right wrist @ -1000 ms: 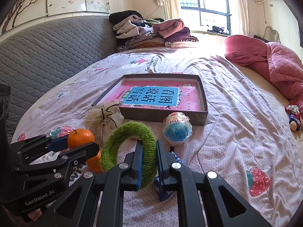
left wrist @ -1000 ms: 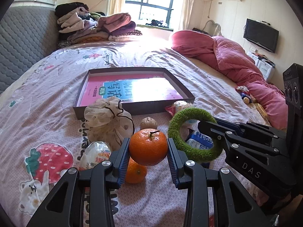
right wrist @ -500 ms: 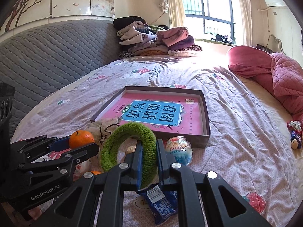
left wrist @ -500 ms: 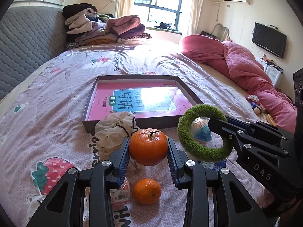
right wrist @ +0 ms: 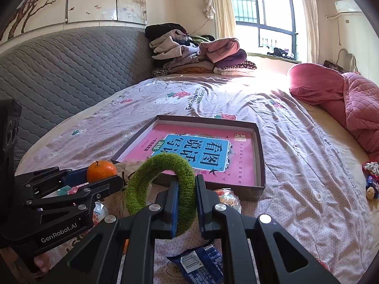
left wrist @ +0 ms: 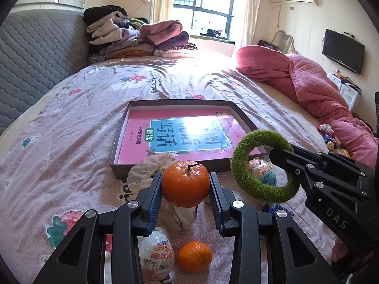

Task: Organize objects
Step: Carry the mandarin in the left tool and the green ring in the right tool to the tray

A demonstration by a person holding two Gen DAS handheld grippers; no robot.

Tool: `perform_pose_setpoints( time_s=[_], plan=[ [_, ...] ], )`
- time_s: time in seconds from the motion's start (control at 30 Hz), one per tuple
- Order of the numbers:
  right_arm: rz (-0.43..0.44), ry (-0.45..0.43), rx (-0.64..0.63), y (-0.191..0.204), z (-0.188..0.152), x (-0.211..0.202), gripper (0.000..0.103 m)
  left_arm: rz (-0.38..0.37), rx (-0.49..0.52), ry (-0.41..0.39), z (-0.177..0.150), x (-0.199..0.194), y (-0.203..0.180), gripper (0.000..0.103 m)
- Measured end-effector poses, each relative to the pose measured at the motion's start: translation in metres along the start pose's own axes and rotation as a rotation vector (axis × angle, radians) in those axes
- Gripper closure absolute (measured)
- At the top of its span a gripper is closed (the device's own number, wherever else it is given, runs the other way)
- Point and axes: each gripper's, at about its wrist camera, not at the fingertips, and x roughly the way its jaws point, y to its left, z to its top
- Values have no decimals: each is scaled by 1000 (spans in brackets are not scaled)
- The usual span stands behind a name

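Tangerine [left wrist: 185, 184] sits clamped in the left tool [left wrist: 186, 196] at centre frame, above a smaller tangerine [left wrist: 194, 256] on the bed [left wrist: 71, 123]. Right tool [right wrist: 184, 201] pinches a green fuzzy ring [right wrist: 163, 165]. Beyond lies a shallow box [left wrist: 118, 146] holding a pink book [left wrist: 184, 137].

Sunlit window [left wrist: 203, 2], grey padded headboard [right wrist: 71, 71], wall television [left wrist: 343, 51], perhaps off

orange [left wrist: 185, 183]: glossy, pitted peel; green ring [left wrist: 261, 163]: fuzzy matt pile; box [left wrist: 118, 139]: matt card walls, glossy pink book cover [left wrist: 142, 130] inside with glare; bedsheet [left wrist: 71, 118]: matt printed cloth; snack packet [right wrist: 199, 265]: shiny blue foil; headboard [right wrist: 59, 71]: quilted grey fabric
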Motion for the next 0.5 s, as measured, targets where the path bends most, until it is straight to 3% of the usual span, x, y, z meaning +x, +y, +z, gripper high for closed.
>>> perform_pose_setpoints(
  time_s=[0.5],
  plan=[
    [-24, -27, -1, -14, 22, 6, 89, 41, 14, -9, 27, 18, -1, 65]
  ],
)
